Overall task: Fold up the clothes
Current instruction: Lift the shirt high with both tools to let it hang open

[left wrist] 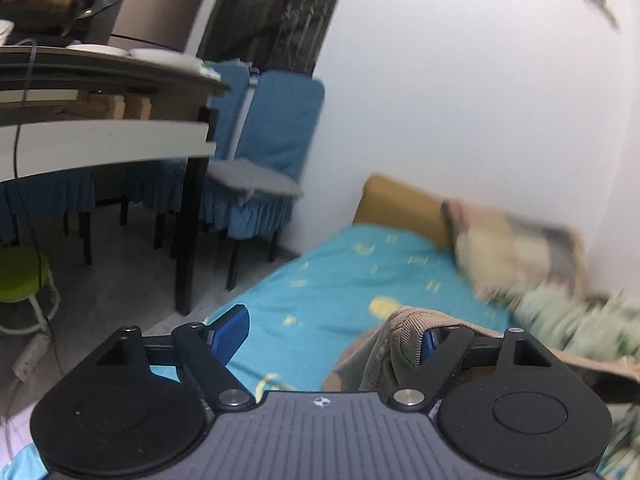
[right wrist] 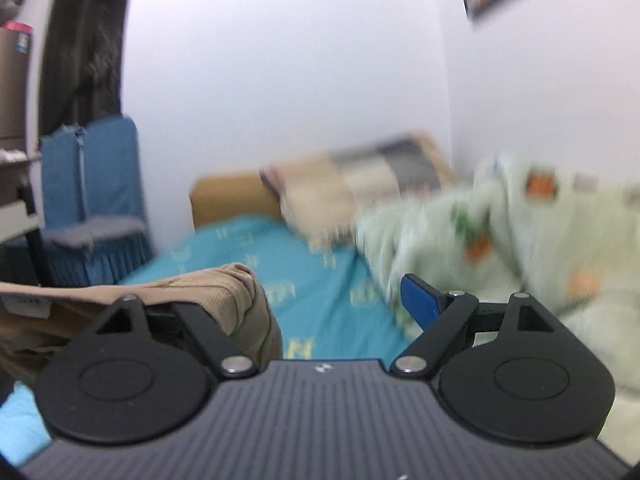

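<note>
A tan corduroy garment (left wrist: 404,332) hangs over the right finger of my left gripper (left wrist: 328,324) and hides that finger's blue pad almost entirely. The other blue pad (left wrist: 230,332) stands bare and far apart from it, so the jaws are open. In the right wrist view the same tan garment (right wrist: 224,284) lies draped over the left finger of my right gripper (right wrist: 320,292). Its right pad (right wrist: 420,300) is free, and these jaws are open too. The cloth stretches between both grippers above a turquoise bed sheet (left wrist: 320,280).
A pale green printed quilt (right wrist: 520,240) is heaped on the bed's right side, with a beige pillow (right wrist: 340,192) behind it by the white wall. Left of the bed stand a table (left wrist: 104,136), blue-covered chairs (left wrist: 276,140), a green stool (left wrist: 20,276) and a power strip (left wrist: 30,354).
</note>
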